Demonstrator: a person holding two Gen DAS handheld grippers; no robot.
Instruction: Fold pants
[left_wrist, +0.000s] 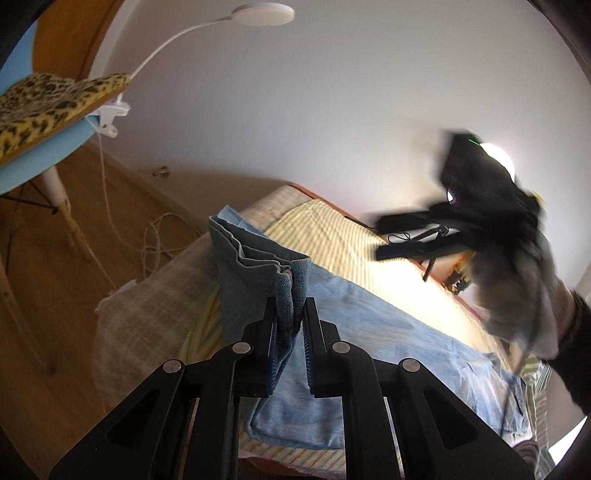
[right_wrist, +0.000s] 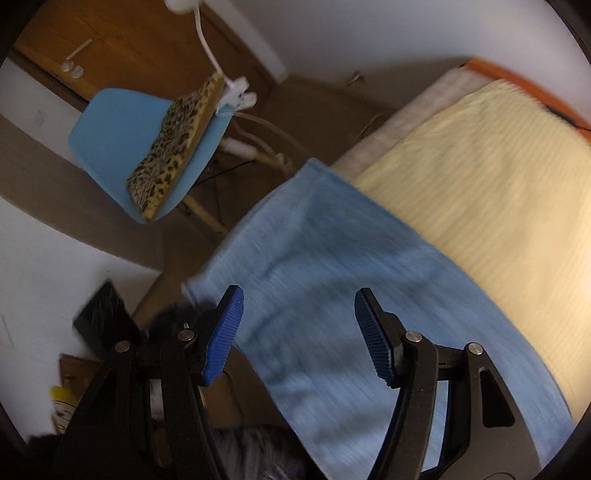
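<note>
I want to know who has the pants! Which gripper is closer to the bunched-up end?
Left. The left gripper pinches the bunched end of the blue pants. The right gripper hangs open above the flat part.

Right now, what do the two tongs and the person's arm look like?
Both tongs are black, angular frames joined with round silver rivets. The right tongs have ribbed blue pads on their fingers; the left tongs show blue ribbing along the finger edges. In the left view, the right tongs look blurred, with thin black cords. The hand holding them wears a fuzzy grey sleeve with a dark cuff.
</note>
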